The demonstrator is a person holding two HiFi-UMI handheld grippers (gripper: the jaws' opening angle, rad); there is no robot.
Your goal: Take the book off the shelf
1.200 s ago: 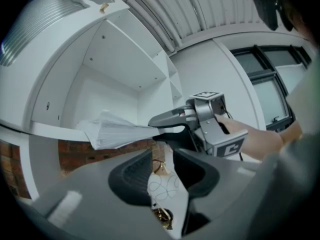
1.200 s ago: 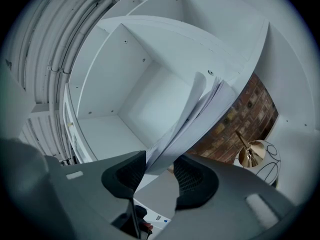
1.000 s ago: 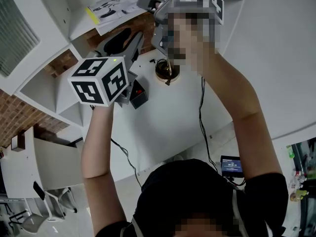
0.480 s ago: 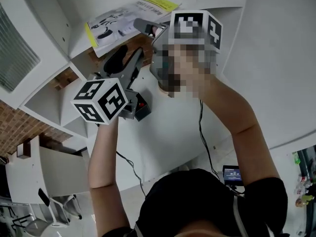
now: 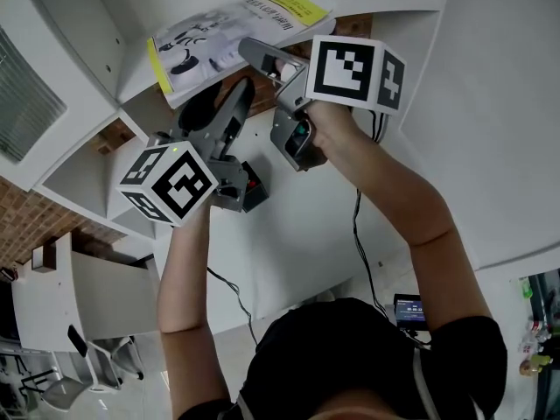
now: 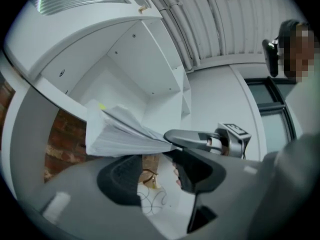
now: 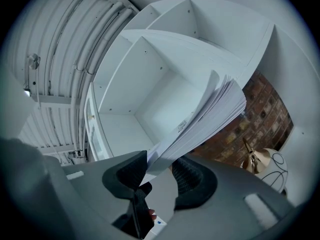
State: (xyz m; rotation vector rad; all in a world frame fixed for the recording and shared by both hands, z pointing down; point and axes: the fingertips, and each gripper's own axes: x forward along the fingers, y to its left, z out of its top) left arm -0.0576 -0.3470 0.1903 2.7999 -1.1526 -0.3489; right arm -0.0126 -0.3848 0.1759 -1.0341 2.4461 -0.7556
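Observation:
The book (image 5: 232,35), a thin white softcover with a yellow band, sticks out of a white shelf compartment (image 5: 114,16) at the top of the head view. My right gripper (image 5: 262,59) is shut on its near corner; in the right gripper view the pages (image 7: 205,121) fan up from between the pads of the right gripper (image 7: 160,176). My left gripper (image 5: 223,101) sits just below and left of the book. Its jaws have just been opening and now stand wide apart; in the left gripper view, the left gripper (image 6: 157,173) holds nothing and the book (image 6: 122,134) lies above it.
The white shelf unit (image 7: 150,69) has several open compartments against a brick wall (image 7: 260,114). Below is a white table (image 5: 297,234) with a brass ornament (image 7: 256,159), a small black box (image 5: 251,182), a cable (image 5: 359,226) and a small display (image 5: 409,294).
The left gripper's jaws have spread wider below the book. The right gripper keeps its hold, and more of the book's cover shows out of the compartment.

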